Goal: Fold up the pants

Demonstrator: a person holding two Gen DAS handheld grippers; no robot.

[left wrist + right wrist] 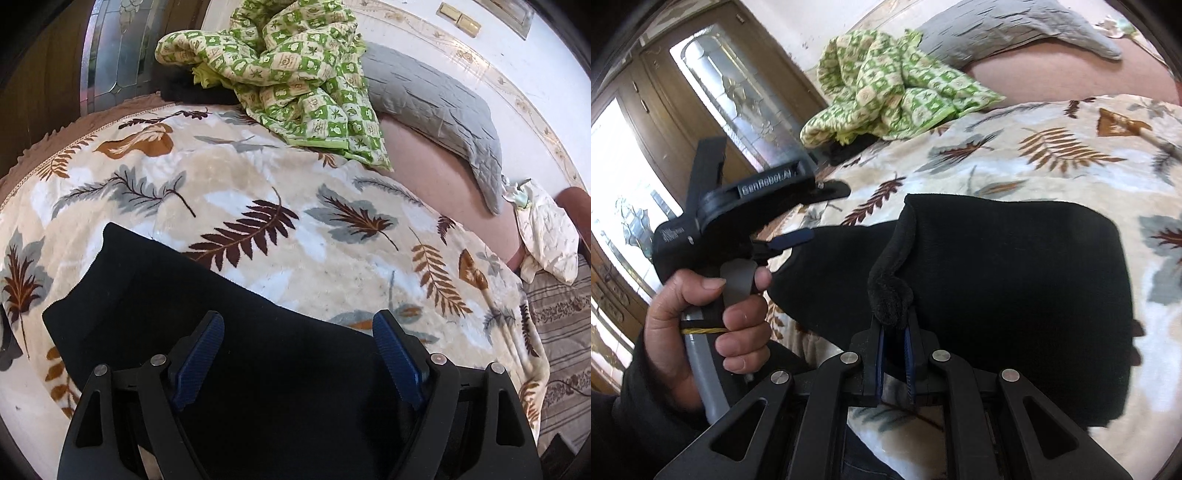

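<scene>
Right gripper (894, 332) has its fingers pressed together on a bunched edge of the pants (997, 280), pinching a thick roll of black cloth just above the pads. Left gripper (299, 354) hangs over the same garment with its fingers spread wide, nothing between them. The risk here: that pinch sits on a lumpy fold rather than a flat hem, so a pull could drag only the top layer, or the roll could slip out and the fold fall open. With one side free, a tug from the right may also skew the whole pile across the blanket (258, 177). The pants lie on that leaf-print blanket on the bed, already doubled into a squat dark block, edges fairly straight on the far side. The fabric is so black that I can't count the layers, possibly two or more.
</scene>
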